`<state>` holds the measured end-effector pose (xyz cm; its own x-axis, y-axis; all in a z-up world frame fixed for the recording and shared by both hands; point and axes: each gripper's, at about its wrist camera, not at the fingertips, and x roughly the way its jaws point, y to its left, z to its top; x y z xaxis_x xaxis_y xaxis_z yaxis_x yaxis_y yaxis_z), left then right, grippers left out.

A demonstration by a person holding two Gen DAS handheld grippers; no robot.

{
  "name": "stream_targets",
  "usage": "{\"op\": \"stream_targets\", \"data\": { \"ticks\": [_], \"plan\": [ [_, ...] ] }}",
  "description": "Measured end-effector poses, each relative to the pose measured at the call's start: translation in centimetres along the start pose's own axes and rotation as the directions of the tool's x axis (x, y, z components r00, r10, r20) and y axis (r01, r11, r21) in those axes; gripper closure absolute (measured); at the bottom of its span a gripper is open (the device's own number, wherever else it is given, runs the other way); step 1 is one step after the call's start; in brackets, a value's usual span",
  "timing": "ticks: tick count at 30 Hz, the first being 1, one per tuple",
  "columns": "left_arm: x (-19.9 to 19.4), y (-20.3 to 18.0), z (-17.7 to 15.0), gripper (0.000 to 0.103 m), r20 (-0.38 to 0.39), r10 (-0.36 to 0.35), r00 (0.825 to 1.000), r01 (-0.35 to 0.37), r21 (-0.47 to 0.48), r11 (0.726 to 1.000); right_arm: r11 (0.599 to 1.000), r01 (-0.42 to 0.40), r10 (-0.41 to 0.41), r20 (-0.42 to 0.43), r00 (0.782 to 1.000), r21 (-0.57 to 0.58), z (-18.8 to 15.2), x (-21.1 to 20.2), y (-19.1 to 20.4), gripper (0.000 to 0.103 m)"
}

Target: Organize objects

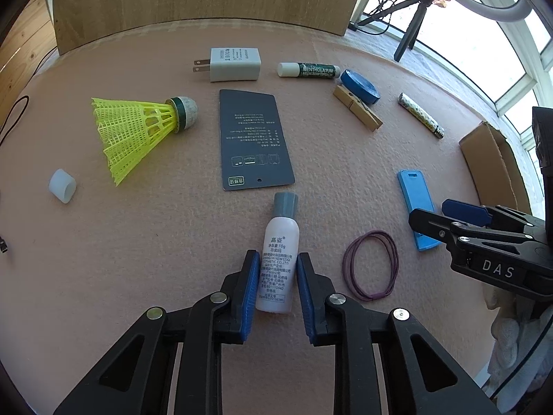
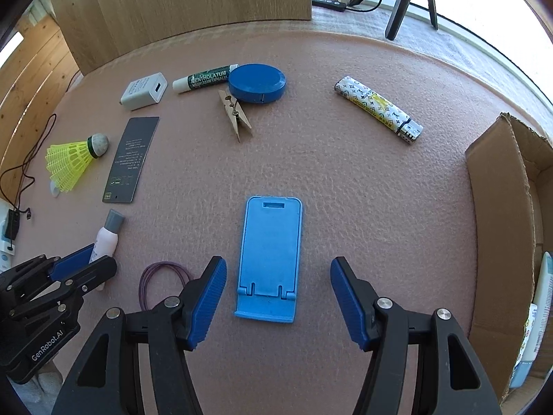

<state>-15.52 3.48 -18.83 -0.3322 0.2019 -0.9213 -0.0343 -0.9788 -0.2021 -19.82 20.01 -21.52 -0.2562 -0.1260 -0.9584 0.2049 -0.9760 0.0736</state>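
Observation:
My left gripper (image 1: 277,259) straddles a small white bottle with a grey cap (image 1: 280,252) lying on the pink mat; the blue pads sit at its sides with thin gaps showing, so the jaws look open around it. The bottle also shows in the right wrist view (image 2: 105,237). My right gripper (image 2: 278,266) is open wide on either side of a light blue phone stand (image 2: 271,259) lying flat, without touching it. The stand also shows in the left wrist view (image 1: 416,204).
On the mat lie a yellow shuttlecock (image 1: 134,131), white cap (image 1: 63,186), dark card (image 1: 254,138), charger (image 1: 231,64), lip balm (image 1: 307,70), blue round case (image 2: 256,83), clothespin (image 2: 236,114), lighter (image 2: 378,109) and purple hair tie (image 1: 371,264). A cardboard box (image 2: 497,228) stands at right.

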Motion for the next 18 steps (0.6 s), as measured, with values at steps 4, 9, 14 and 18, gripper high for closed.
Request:
{"op": "stream_targets", "data": {
  "ticks": [4, 9, 14, 18],
  "plan": [
    [0.19, 0.16, 0.13, 0.081, 0.001, -0.009, 1.000, 0.009, -0.010, 1.000, 0.998, 0.040, -0.040, -0.001, 0.999, -0.040, 0.03, 0.46, 0.42, 0.044],
    [0.06, 0.52, 0.01, 0.081, 0.003, -0.028, 1.000, 0.028, -0.034, 0.999, 0.996, 0.053, -0.052, 0.014, 0.999, -0.075, -0.03, 0.36, 0.38, 0.050],
    [-0.10, 0.74, -0.27, 0.081, 0.004, -0.045, 0.999, 0.045, -0.055, 0.997, 0.995, 0.053, -0.051, 0.028, 0.998, -0.083, -0.09, 0.00, -0.16, 0.070],
    [-0.24, 0.67, -0.39, 0.081, 0.006, -0.052, 0.999, 0.053, -0.064, 0.997, 0.995, 0.047, -0.044, 0.034, 0.998, -0.086, -0.51, -0.20, -0.41, 0.070]
  ]
}}
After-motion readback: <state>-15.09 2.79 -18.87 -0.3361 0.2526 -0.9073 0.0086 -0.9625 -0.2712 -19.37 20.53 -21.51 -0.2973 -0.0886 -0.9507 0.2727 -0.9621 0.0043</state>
